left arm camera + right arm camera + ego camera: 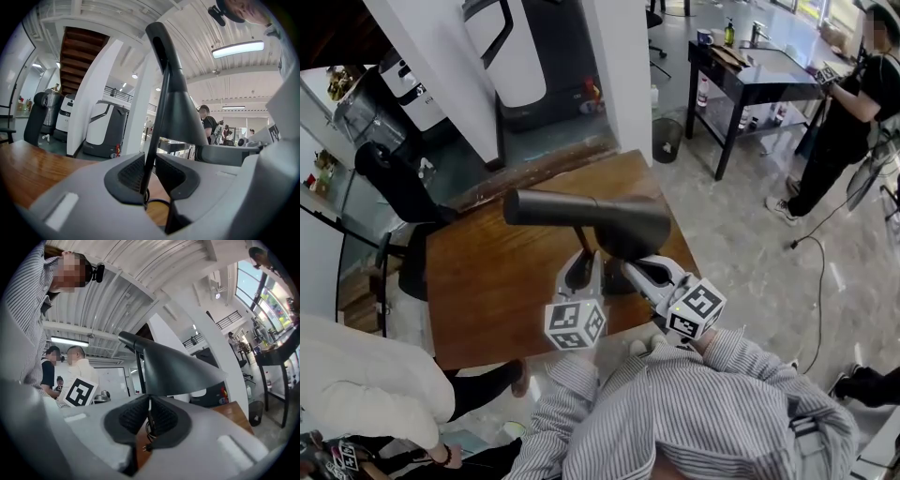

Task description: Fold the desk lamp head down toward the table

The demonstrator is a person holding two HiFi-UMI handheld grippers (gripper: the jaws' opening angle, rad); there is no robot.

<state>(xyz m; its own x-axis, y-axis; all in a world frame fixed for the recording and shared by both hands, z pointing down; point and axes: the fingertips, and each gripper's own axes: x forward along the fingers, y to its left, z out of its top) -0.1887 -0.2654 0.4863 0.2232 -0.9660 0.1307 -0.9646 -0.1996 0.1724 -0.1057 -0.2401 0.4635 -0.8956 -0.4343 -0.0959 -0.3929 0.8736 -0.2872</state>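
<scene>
A dark desk lamp stands on the wooden table. Its long cone-shaped head lies roughly level above the table's near edge. My left gripper reaches in under the head. In the left gripper view its jaws are shut on the lamp's thin black stem, which rises to the head. My right gripper sits just to the right, under the head's wide end. There its pads are pinched on the lower rim of the shade, with thin wires below them.
Beyond the table rise a white pillar and a white-and-dark machine. A black chair stands at the table's left. A person in black works at a dark desk, with a bin nearby.
</scene>
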